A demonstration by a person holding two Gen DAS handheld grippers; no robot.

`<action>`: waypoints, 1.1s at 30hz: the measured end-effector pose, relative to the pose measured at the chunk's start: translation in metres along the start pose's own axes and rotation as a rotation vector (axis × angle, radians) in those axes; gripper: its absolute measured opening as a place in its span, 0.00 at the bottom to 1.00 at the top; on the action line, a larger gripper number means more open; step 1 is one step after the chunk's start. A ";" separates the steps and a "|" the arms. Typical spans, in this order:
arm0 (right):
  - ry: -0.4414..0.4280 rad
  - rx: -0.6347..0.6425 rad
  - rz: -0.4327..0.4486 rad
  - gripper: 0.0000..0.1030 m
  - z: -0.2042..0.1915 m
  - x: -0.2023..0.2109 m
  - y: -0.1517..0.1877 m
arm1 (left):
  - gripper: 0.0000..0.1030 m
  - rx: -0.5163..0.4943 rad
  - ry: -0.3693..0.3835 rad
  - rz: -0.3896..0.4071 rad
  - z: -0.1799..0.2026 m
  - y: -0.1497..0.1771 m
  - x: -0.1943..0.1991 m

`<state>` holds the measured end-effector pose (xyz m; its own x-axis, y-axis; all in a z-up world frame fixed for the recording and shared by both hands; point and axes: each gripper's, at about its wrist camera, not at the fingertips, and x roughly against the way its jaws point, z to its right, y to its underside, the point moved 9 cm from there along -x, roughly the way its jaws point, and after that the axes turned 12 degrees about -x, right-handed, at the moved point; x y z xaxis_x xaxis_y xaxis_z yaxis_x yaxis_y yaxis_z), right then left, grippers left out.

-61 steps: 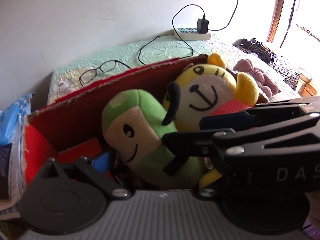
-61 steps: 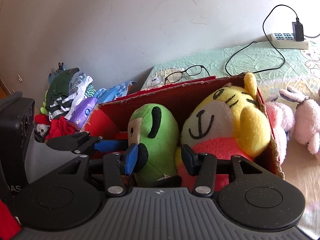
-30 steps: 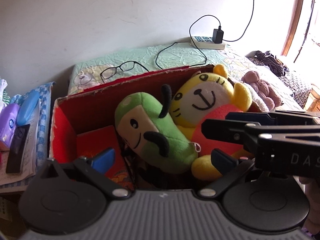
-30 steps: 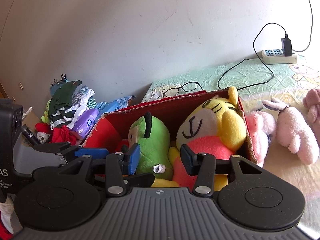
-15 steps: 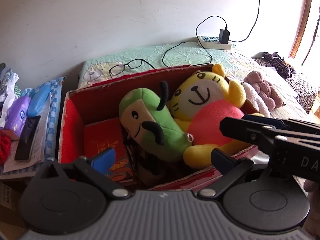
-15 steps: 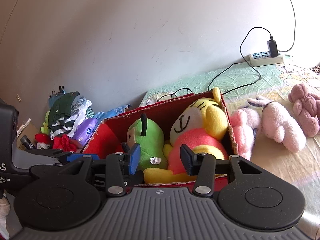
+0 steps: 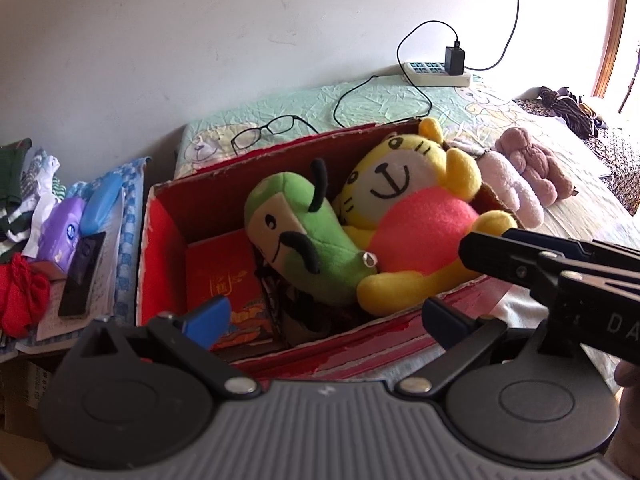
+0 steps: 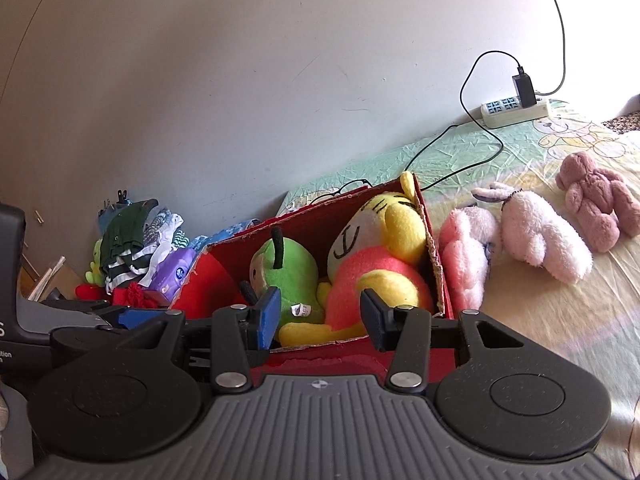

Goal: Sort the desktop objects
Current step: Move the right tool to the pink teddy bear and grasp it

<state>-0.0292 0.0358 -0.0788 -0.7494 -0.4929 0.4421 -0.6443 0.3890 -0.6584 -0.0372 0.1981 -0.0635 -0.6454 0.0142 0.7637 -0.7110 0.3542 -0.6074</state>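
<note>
Your left gripper [image 7: 326, 318] was held with its fingers wide apart and nothing between them, just in front of the near wall of the red cardboard box [image 7: 160, 248]. Your right gripper [image 8: 316, 318] was also spread, empty, and it hovered in front of the same box; in the left wrist view its black body came in from the right side.

Inside the box, the green plush toy [image 7: 300, 236] lay tilted, with its head toward the back wall and its black antenna up. The yellow tiger plush [image 7: 412, 220], with a pink-red belly, lay just beside it on the right, touching it, and one yellow foot rested on the near edge. A red book [image 7: 224, 276] lay flat on the bottom of the box, left of the green toy.

Outside the box, on the bed [image 8: 560, 320], a pink plush [image 8: 466, 252] leaned against the right wall of the box. A white-pink rabbit plush [image 8: 536, 232] lay near it, and a dusty pink bear [image 8: 596, 196] lay further right. Glasses [image 7: 264, 132] lay on the bed behind the box, and a power strip [image 7: 436, 70] lay by the wall.
</note>
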 end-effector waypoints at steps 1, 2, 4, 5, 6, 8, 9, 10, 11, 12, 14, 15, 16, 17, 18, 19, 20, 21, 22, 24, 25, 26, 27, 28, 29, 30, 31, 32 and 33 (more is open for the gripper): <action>-0.006 -0.001 -0.001 0.47 0.001 0.001 -0.001 | 0.99 -0.002 -0.008 -0.001 0.001 -0.001 0.001; -0.012 -0.003 -0.003 0.47 0.002 0.002 -0.002 | 0.99 -0.004 -0.015 -0.001 0.003 -0.002 0.003; -0.019 -0.002 -0.009 0.47 0.007 0.003 -0.005 | 0.99 -0.005 -0.030 -0.001 0.006 -0.005 0.005; -0.022 -0.002 -0.012 0.47 0.009 0.004 -0.007 | 0.99 -0.007 -0.039 -0.002 0.009 -0.006 0.005; -0.025 -0.001 -0.014 0.47 0.012 0.005 -0.009 | 0.99 -0.009 -0.045 -0.003 0.012 -0.009 0.005; -0.031 -0.003 -0.020 0.47 0.019 0.009 -0.012 | 0.99 -0.014 -0.057 -0.004 0.019 -0.014 0.006; -0.034 -0.004 -0.023 0.47 0.023 0.011 -0.015 | 0.99 -0.015 -0.063 -0.006 0.023 -0.016 0.006; -0.037 -0.005 -0.025 0.47 0.028 0.012 -0.017 | 0.99 -0.016 -0.067 -0.007 0.028 -0.019 0.006; -0.039 -0.006 -0.028 0.47 0.032 0.014 -0.020 | 0.99 -0.018 -0.069 -0.008 0.033 -0.022 0.006; -0.040 -0.008 -0.032 0.47 0.037 0.016 -0.023 | 0.99 -0.020 -0.073 -0.008 0.038 -0.025 0.006; -0.049 -0.009 -0.037 0.47 0.046 0.020 -0.030 | 0.99 -0.021 -0.078 -0.011 0.049 -0.033 0.006; -0.052 -0.009 -0.039 0.47 0.051 0.022 -0.033 | 0.99 -0.021 -0.079 -0.011 0.055 -0.037 0.006; -0.053 -0.010 -0.041 0.47 0.056 0.024 -0.036 | 0.99 -0.021 -0.080 -0.011 0.060 -0.041 0.005; -0.054 -0.012 -0.045 0.47 0.061 0.025 -0.038 | 0.99 -0.022 -0.081 -0.012 0.066 -0.045 0.005; -0.056 -0.015 -0.049 0.47 0.065 0.026 -0.041 | 0.99 -0.024 -0.083 -0.014 0.071 -0.048 0.004; -0.060 -0.017 -0.054 0.47 0.071 0.028 -0.043 | 0.99 -0.027 -0.085 -0.016 0.077 -0.052 0.004; -0.061 -0.019 -0.059 0.47 0.076 0.029 -0.045 | 0.99 -0.030 -0.089 -0.018 0.083 -0.055 0.003; -0.062 -0.021 -0.063 0.47 0.082 0.029 -0.048 | 0.99 -0.032 -0.093 -0.021 0.088 -0.058 0.003; -0.063 -0.023 -0.068 0.47 0.087 0.030 -0.050 | 0.99 -0.033 -0.095 -0.023 0.093 -0.061 0.002; -0.068 -0.028 -0.077 0.47 0.096 0.030 -0.056 | 0.99 -0.032 -0.092 -0.026 0.105 -0.068 0.000; -0.068 -0.030 -0.080 0.47 0.101 0.031 -0.058 | 0.99 -0.032 -0.089 -0.027 0.110 -0.071 -0.001; -0.068 -0.032 -0.082 0.47 0.106 0.032 -0.060 | 0.99 -0.033 -0.086 -0.028 0.115 -0.074 -0.003; -0.067 -0.036 -0.085 0.47 0.111 0.033 -0.062 | 0.99 -0.035 -0.082 -0.028 0.121 -0.077 -0.005; -0.066 -0.039 -0.089 0.47 0.119 0.033 -0.066 | 0.99 -0.038 -0.077 -0.027 0.128 -0.081 -0.007; -0.061 -0.042 -0.090 0.47 0.125 0.034 -0.069 | 0.99 -0.042 -0.071 -0.023 0.135 -0.085 -0.008; -0.053 -0.047 -0.092 0.47 0.132 0.035 -0.072 | 0.99 -0.047 -0.064 -0.019 0.142 -0.089 -0.010; -0.047 -0.051 -0.094 0.47 0.139 0.035 -0.074 | 0.99 -0.053 -0.057 -0.014 0.149 -0.092 -0.012; -0.040 -0.056 -0.095 0.47 0.146 0.037 -0.077 | 0.99 -0.060 -0.047 -0.008 0.157 -0.097 -0.014; -0.033 -0.060 -0.096 0.47 0.153 0.038 -0.079 | 0.99 -0.068 -0.038 -0.003 0.165 -0.101 -0.017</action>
<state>0.0171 -0.1329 -0.1034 -0.6791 -0.5547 0.4807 -0.7216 0.3846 -0.5757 -0.0007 0.0083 -0.0510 -0.6544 -0.0215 0.7559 -0.6931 0.4166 -0.5882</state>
